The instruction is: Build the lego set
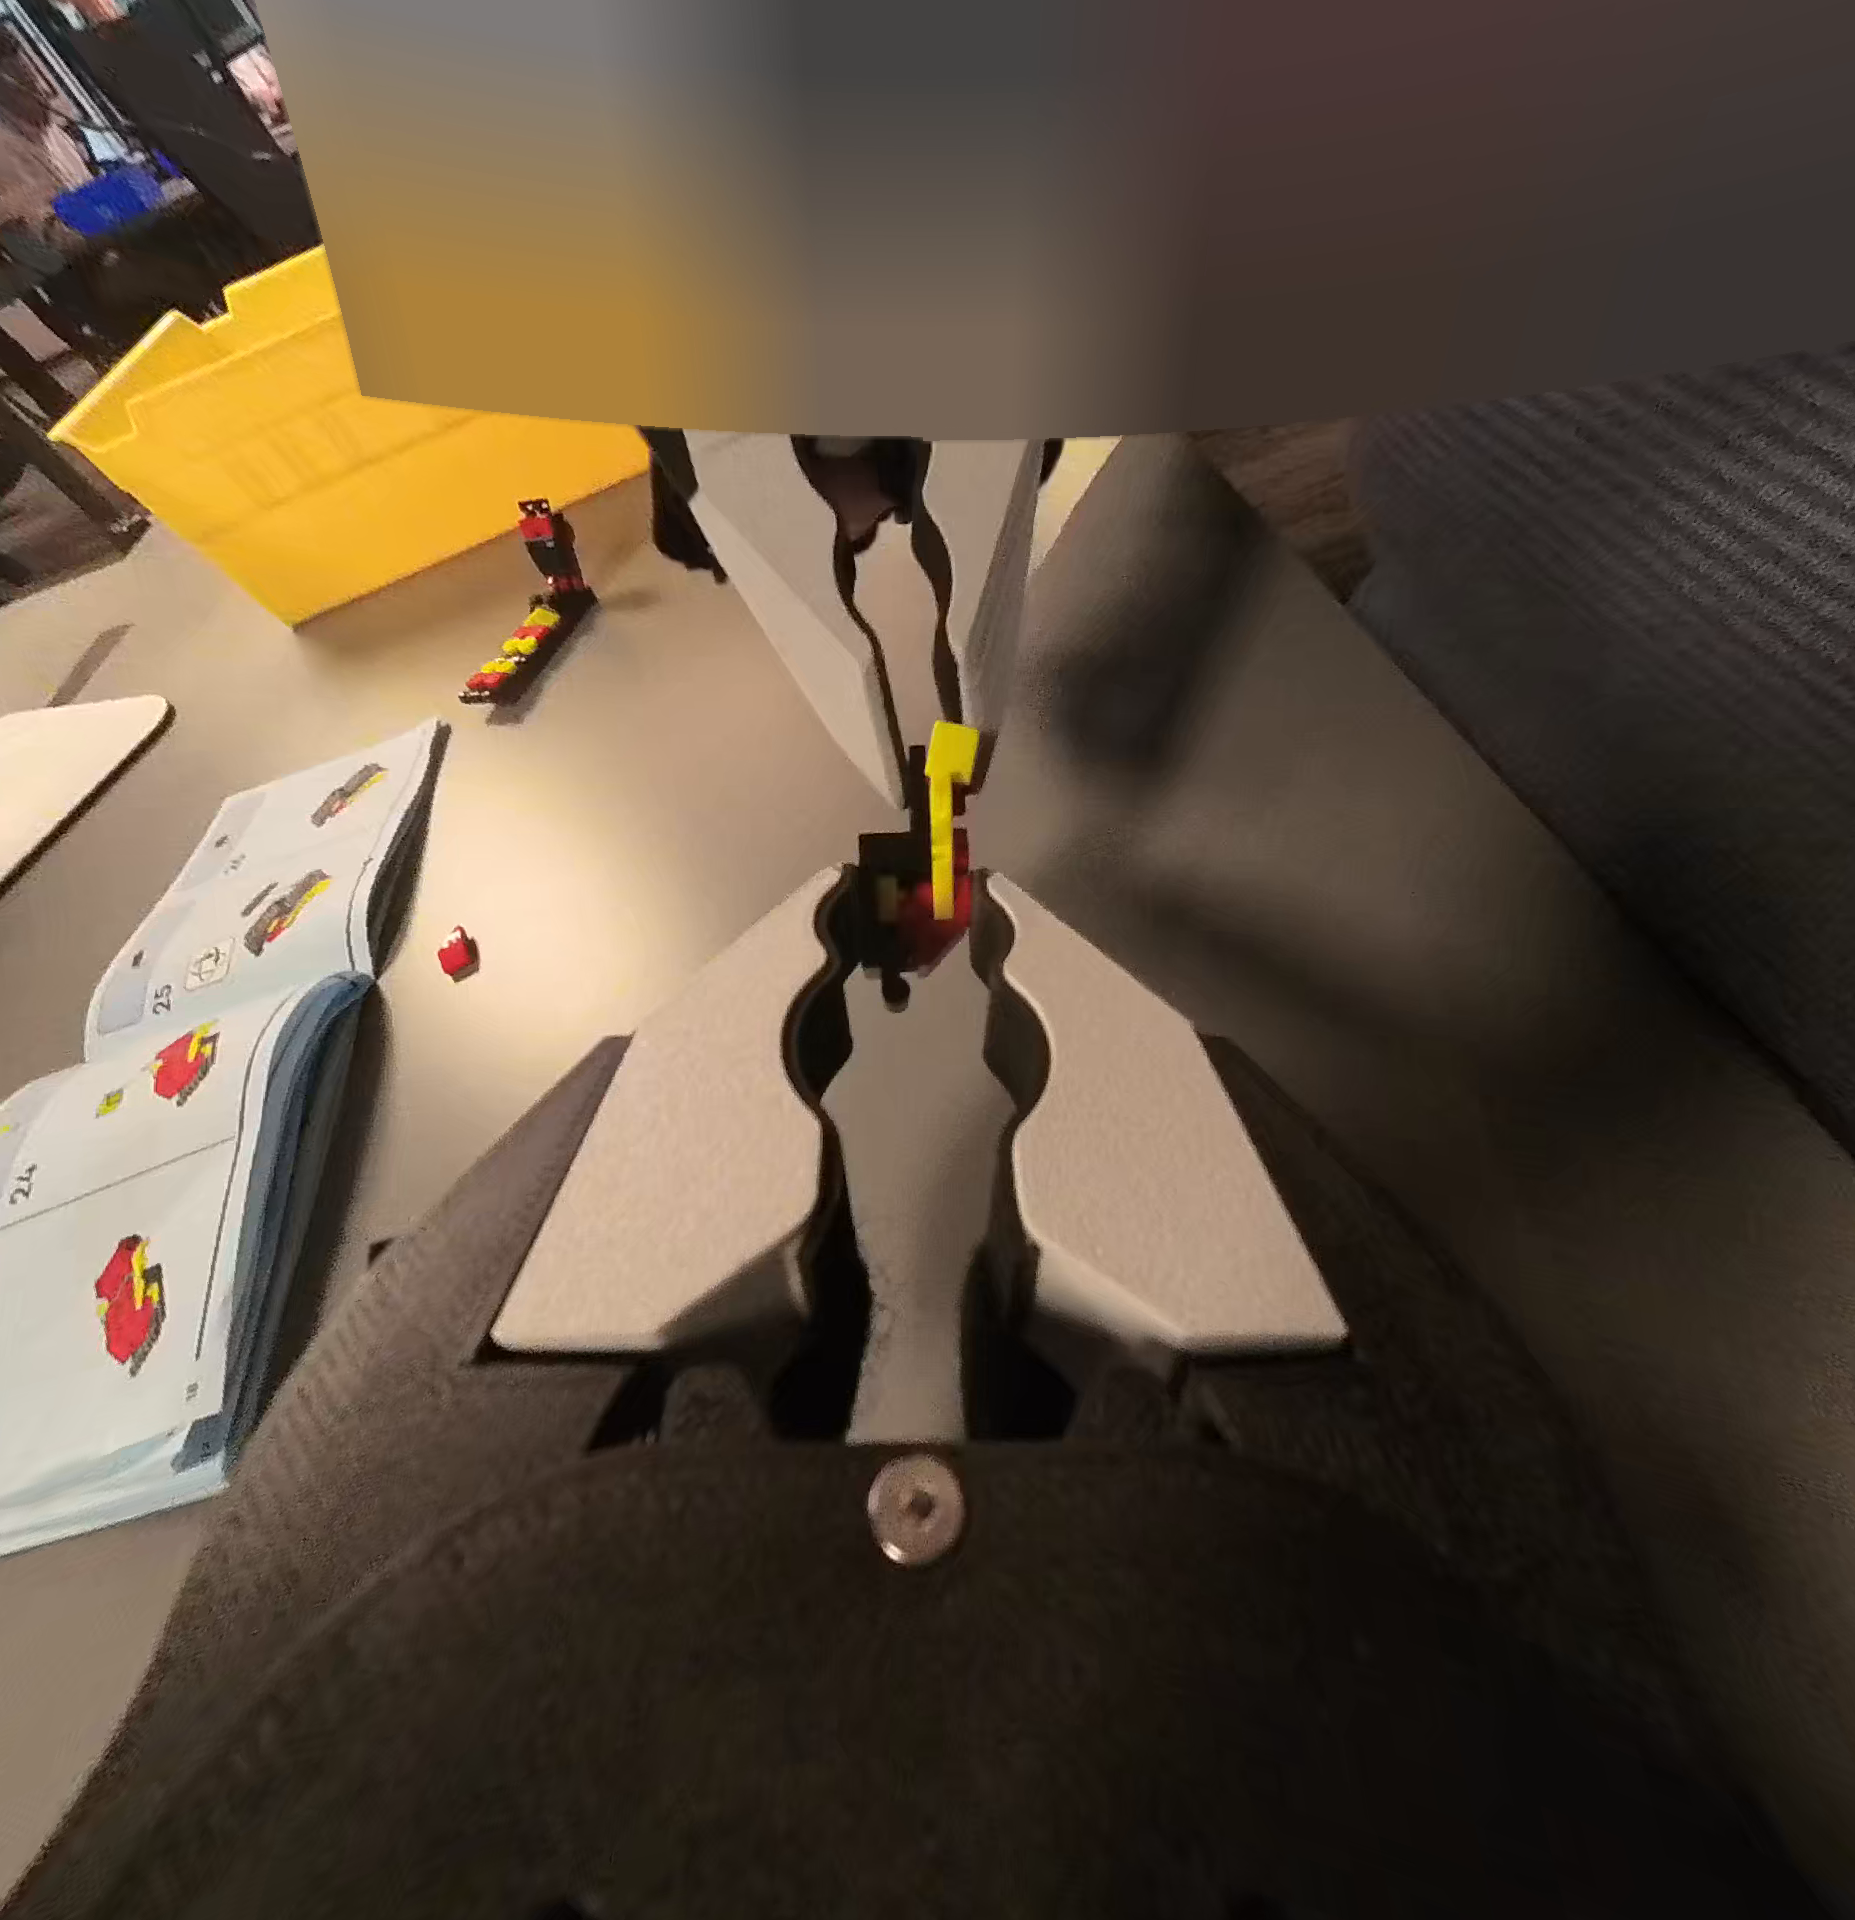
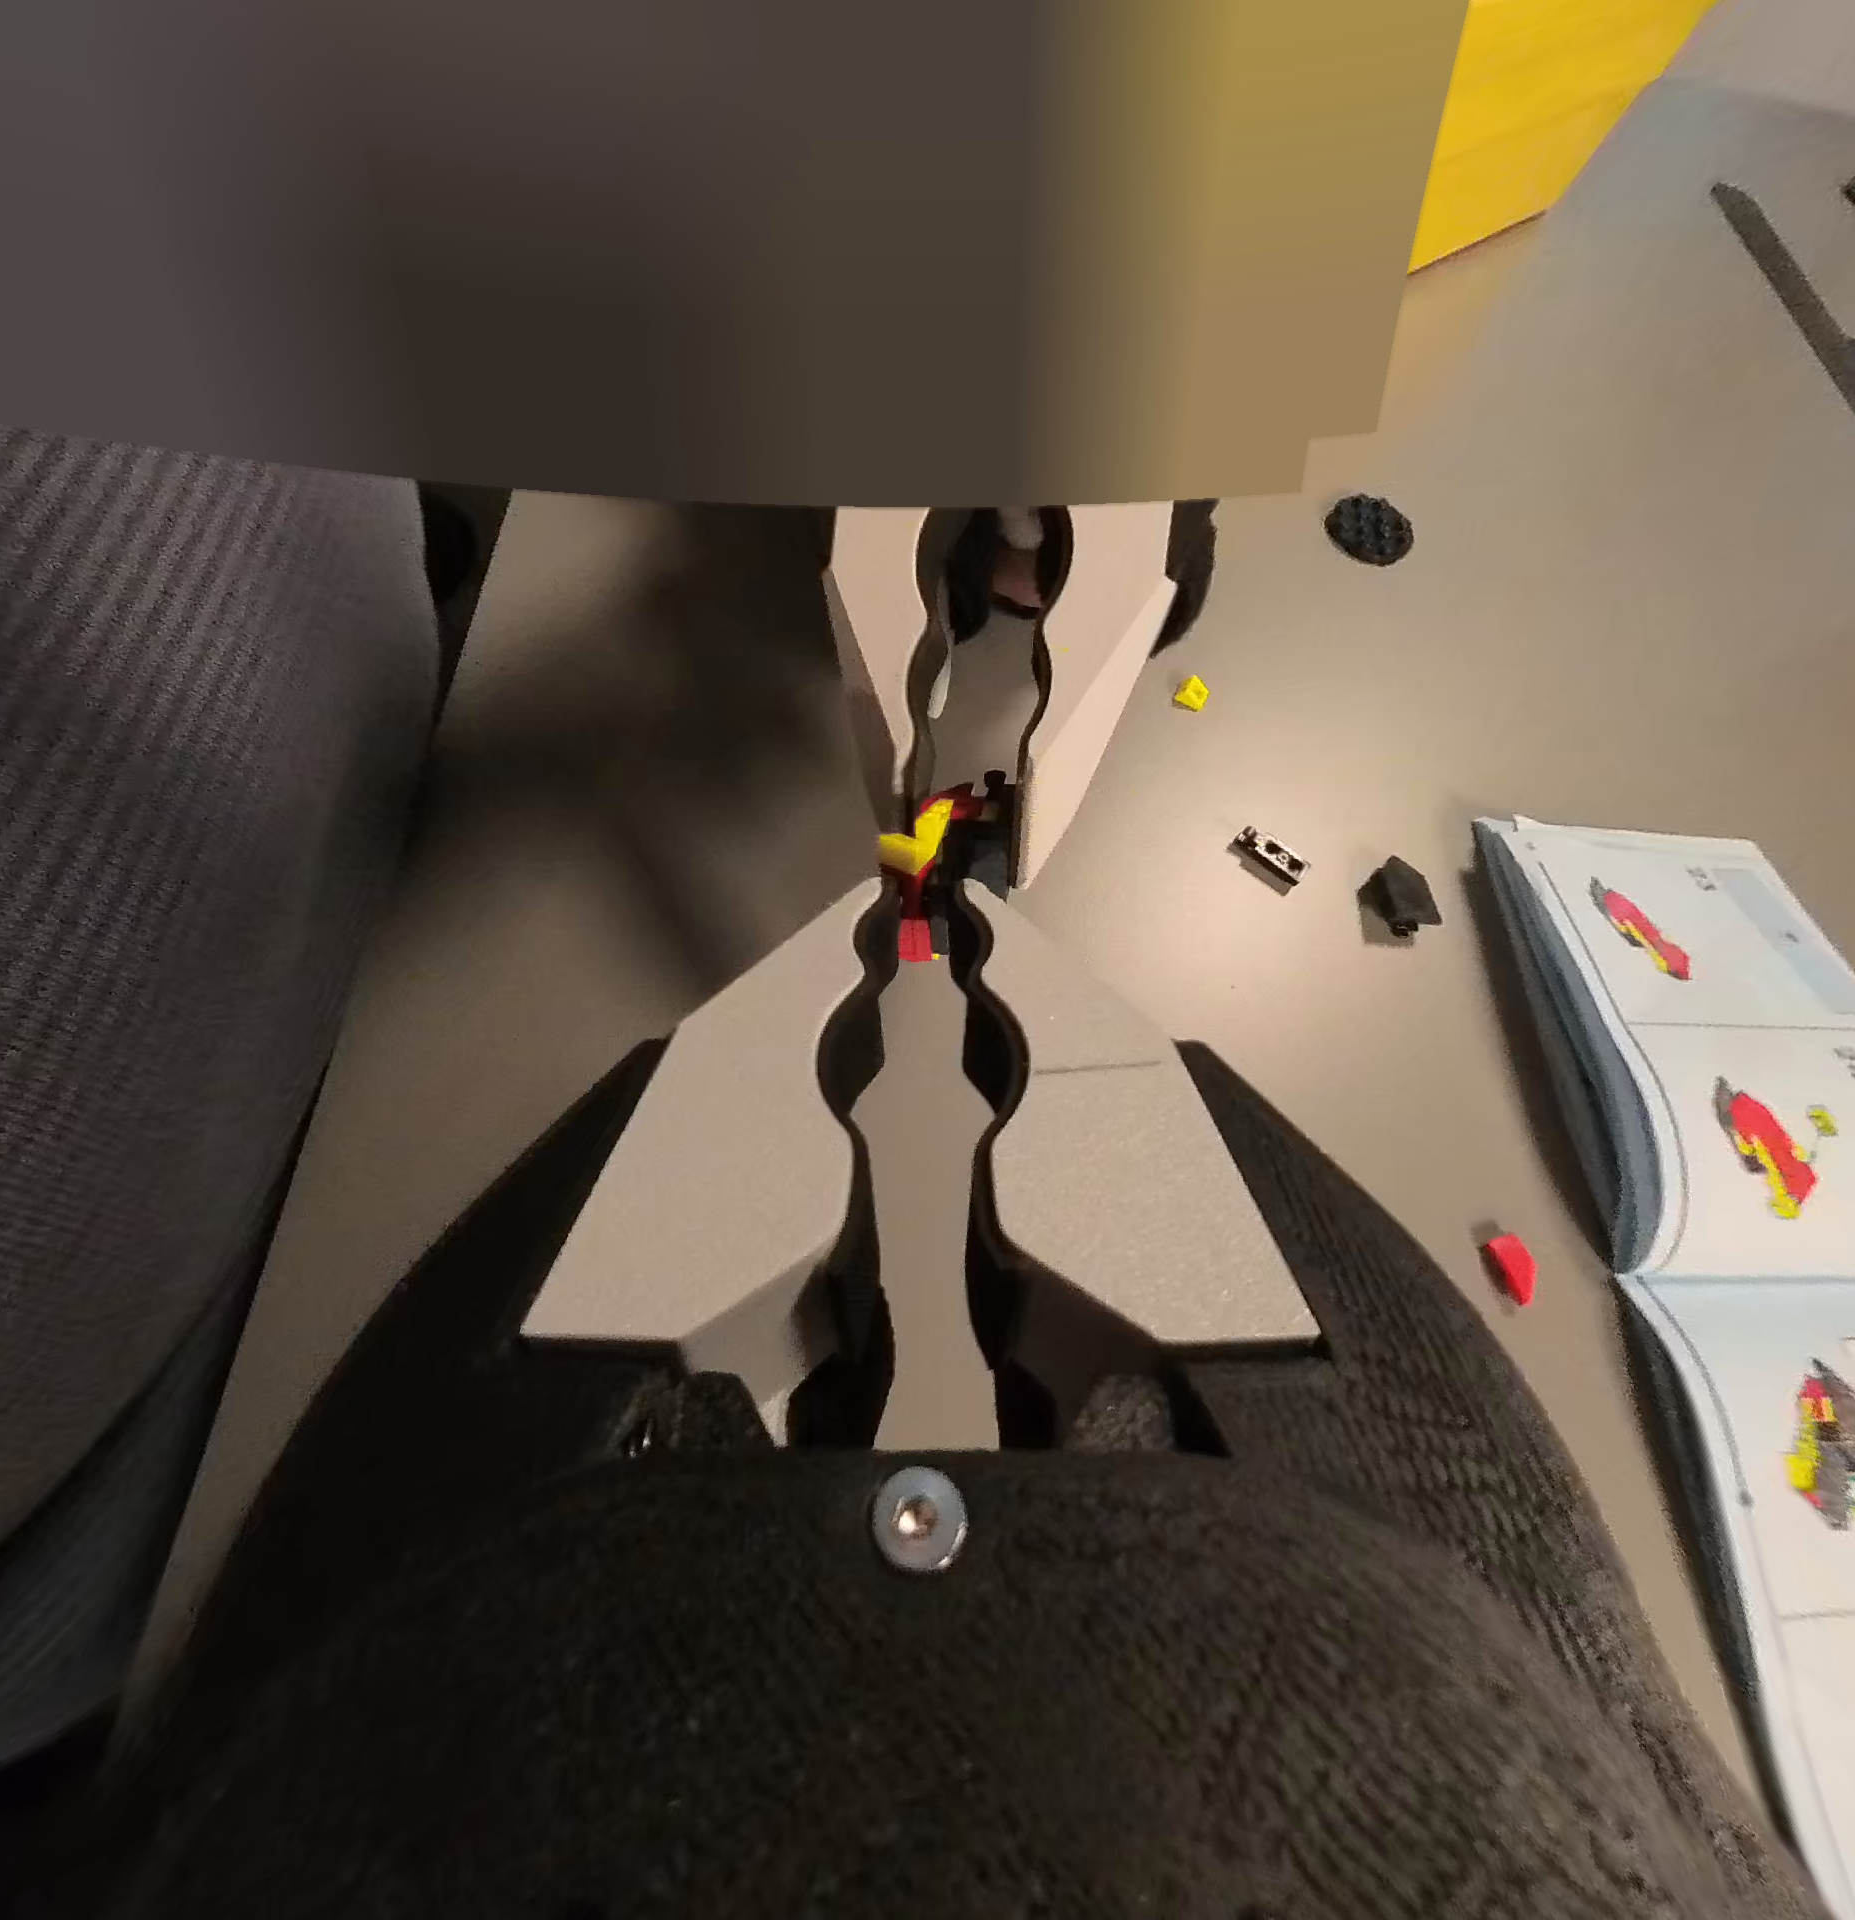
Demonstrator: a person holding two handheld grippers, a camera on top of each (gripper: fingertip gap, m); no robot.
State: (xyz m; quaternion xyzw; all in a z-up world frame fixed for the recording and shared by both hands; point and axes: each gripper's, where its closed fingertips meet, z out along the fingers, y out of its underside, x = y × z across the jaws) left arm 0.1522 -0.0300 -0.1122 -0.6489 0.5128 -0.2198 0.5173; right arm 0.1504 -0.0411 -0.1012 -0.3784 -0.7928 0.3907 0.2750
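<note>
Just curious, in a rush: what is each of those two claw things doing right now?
Left gripper: shut on the small red-and-black lego assembly.
Right gripper: shut on the same assembly, from the opposite side.

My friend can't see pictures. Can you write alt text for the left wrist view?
The left gripper pinches a small red, black and yellow lego piece, meeting the right gripper tip to tip. On the grey table: an open instruction booklet and yellow bin.
</note>
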